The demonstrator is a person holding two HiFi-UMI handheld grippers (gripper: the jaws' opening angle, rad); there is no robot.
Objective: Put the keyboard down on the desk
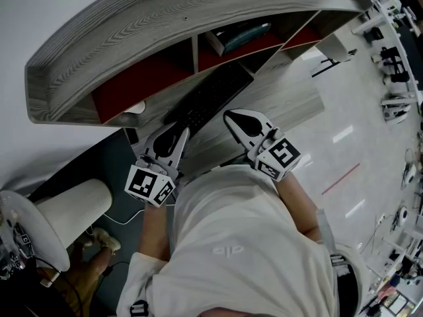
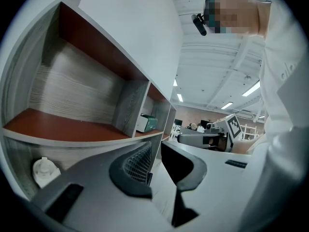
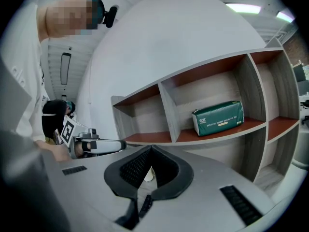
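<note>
The black keyboard [image 1: 206, 100] lies flat on the wood-grain desk [image 1: 291, 98], under the curved shelf unit [image 1: 165, 18]. My left gripper [image 1: 184, 131] points at the keyboard's near left end. In the left gripper view its jaws [image 2: 155, 151] stand slightly apart, with only a thin dark edge low in the gap; they press on nothing I can see. My right gripper [image 1: 227, 115] sits by the keyboard's near edge. In the right gripper view its jaws [image 3: 151, 148] meet at the tips with nothing held. Each gripper shows in the other's view.
A green tissue pack [image 3: 218, 118] lies in a shelf compartment. A white object [image 2: 44, 170] sits on the desk under the left compartment. A white cylinder [image 1: 73, 210] stands at the lower left, beside a cable. The person's torso fills the foreground.
</note>
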